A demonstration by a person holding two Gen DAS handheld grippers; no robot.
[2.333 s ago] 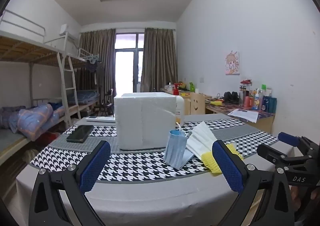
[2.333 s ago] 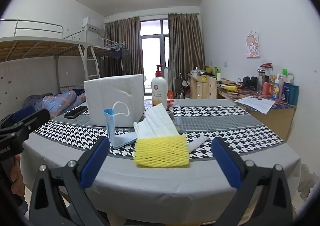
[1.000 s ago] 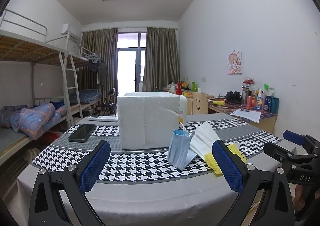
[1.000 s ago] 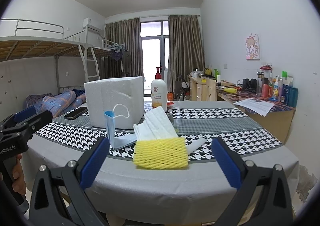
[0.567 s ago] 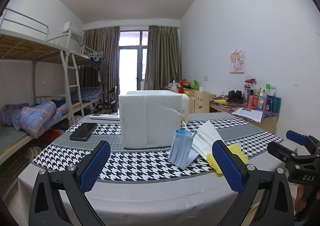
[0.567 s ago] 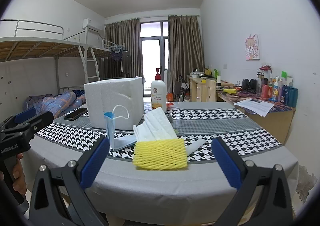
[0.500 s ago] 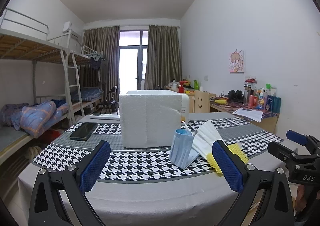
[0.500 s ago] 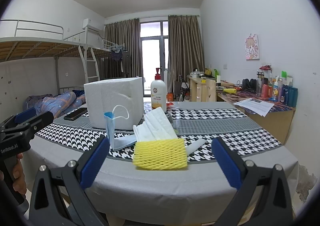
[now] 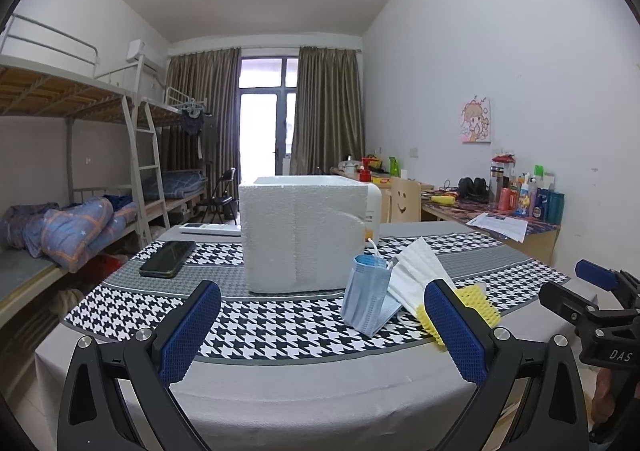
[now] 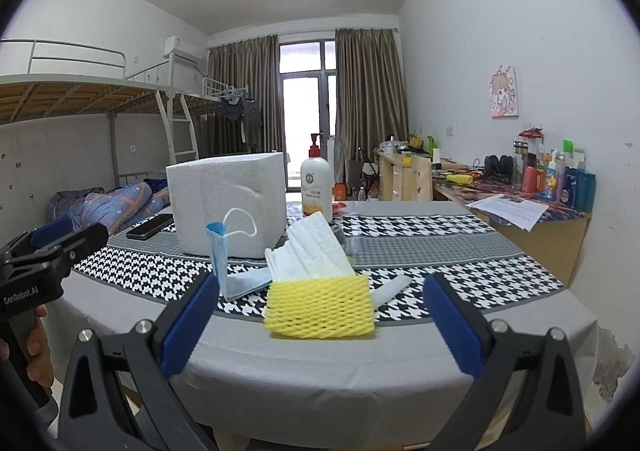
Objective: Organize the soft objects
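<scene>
A yellow foam net sleeve point(image 10: 320, 309) lies near the table's front edge, also seen in the left wrist view point(image 9: 478, 301). A stack of white masks point(image 10: 314, 251) leans behind it. A blue face mask point(image 10: 222, 263) stands folded to its left, beside a white foam box point(image 10: 228, 203). In the left wrist view the blue mask point(image 9: 368, 299) and white masks point(image 9: 420, 271) sit right of the foam box point(image 9: 304, 235). My left gripper point(image 9: 320, 327) is open and empty before the table. My right gripper point(image 10: 320, 327) is open and empty, facing the yellow sleeve.
A pump bottle point(image 10: 316, 187) stands behind the foam box. A black phone point(image 9: 168, 258) and a remote point(image 9: 208, 229) lie on the left of the houndstooth cloth point(image 9: 260, 323). Bunk beds stand left; a cluttered desk point(image 10: 520, 207) stands right.
Both grippers have stayed open and empty. The views have shifted only slightly; the objects on the table have not moved.
</scene>
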